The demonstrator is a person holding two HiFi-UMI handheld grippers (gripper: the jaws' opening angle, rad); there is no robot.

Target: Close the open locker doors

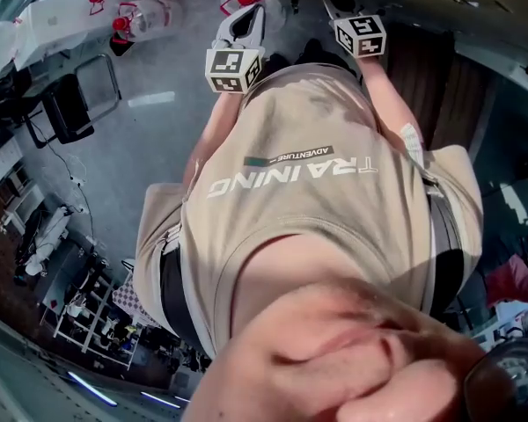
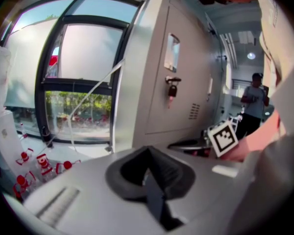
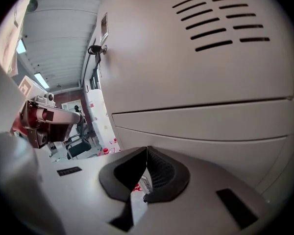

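Workshop room, grey floor, big window (image 2: 78,58) to one side; a grey locker bank (image 2: 152,43) stands beside it.

Key relation: a vented door (image 3: 210,77) lies straight ahead of the right gripper (image 3: 147,173) and very near, filling most of that gripper's view. A horizontal seam under it runs across the frame, with a second panel below. The right gripper is clearly the nearer one. The left gripper (image 2: 149,173) stands further off and sees the bank at a slant, with a padlock (image 2: 172,89) hanging on one door up and to its right.

Fingers: both pairs of pads pressed together, nothing between them (a push with closed tips looks likely, judgement only).

Not readable:
- The head view is filled by a shirt (image 1: 308,200) and shows no lockers.
- Hinge side and free edge of the vented door are cut off.
- Cannot tell which door, if any, stands ajar.
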